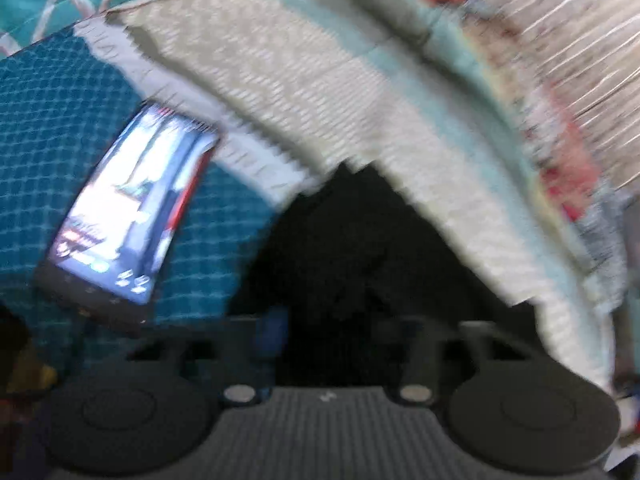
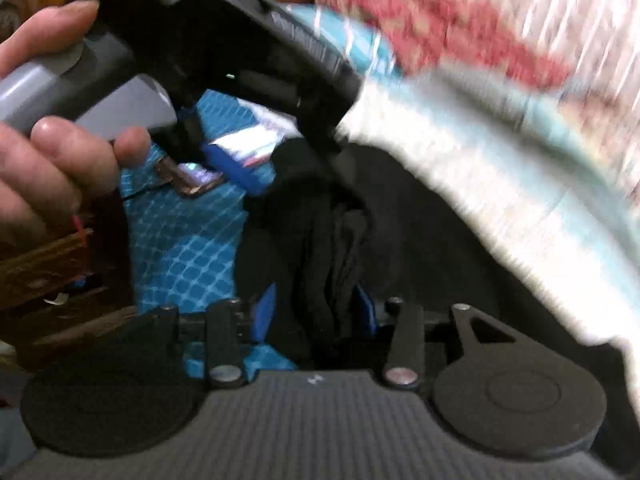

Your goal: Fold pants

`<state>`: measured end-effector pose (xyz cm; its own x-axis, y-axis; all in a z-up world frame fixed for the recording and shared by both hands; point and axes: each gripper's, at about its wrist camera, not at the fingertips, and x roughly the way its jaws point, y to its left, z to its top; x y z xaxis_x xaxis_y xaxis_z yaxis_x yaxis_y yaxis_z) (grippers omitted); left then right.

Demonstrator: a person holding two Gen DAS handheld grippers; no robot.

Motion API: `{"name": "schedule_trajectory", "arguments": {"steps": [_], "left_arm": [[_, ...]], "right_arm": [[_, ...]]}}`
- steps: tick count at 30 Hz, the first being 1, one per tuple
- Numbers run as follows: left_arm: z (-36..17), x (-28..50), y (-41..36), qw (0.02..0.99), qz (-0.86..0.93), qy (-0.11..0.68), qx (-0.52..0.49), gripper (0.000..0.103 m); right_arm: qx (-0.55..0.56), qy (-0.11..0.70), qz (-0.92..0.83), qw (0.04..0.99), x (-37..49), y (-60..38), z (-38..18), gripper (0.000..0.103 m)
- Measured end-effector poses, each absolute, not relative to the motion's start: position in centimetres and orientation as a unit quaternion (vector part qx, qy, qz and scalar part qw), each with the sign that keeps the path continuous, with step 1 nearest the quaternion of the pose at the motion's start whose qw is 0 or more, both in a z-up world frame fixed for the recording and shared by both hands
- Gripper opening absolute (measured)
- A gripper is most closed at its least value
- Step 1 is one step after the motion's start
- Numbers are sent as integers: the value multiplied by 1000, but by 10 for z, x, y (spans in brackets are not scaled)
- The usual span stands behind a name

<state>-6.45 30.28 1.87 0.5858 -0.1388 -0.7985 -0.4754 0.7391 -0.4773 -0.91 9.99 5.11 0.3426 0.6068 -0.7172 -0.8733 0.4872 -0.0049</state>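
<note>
The black pants (image 1: 352,264) fill the lower middle of the blurred left wrist view, bunched right in front of my left gripper (image 1: 340,320), whose jaws look shut on the dark cloth. In the right wrist view the pants (image 2: 340,232) hang in folds between the blue fingers (image 2: 266,316) of my right gripper (image 2: 320,320), which is shut on them. The other gripper (image 2: 224,40), held in a hand (image 2: 48,152), reaches the same cloth from the upper left.
A teal checked bedcover (image 1: 48,152) lies beneath. A phone with a lit screen (image 1: 128,208) rests on it at the left. A white, pale blue and red blanket (image 1: 400,100) arcs across the right, and shows in the right wrist view (image 2: 500,128). Brown wooden furniture (image 2: 52,272) stands at the left.
</note>
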Motion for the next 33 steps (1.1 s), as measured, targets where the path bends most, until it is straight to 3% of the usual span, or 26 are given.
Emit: {"name": "schedule_trajectory", "arguments": {"steps": [4,7,9,17,23,28,31,33], "left_arm": [[27,-80,293,833,114,437,-319,24],[41,-100,291,839,119,426,-317,31],[56,-116,292,850,128,405,-310,42],[99,-92,244,895,72,363,-248,42],[79,-32,146,896,-31,410,-166,42],[42,0,77,877,-57,467,-101,42],[10,8,53,847,-39,528,-56,42],[12,3,41,853,-36,521,-24,46]], "right_arm": [[-192,329,468,797,-17,95,55,50],[-169,320,470,805,-21,74,68,51],[-144,312,469,814,-24,48,78,51],[-39,319,345,882,-10,-77,90,51],[17,352,194,915,4,-163,77,50],[69,427,89,897,8,-239,41,49],[177,429,91,881,-7,-291,31,32],[243,386,86,886,-24,-327,42,35]]}}
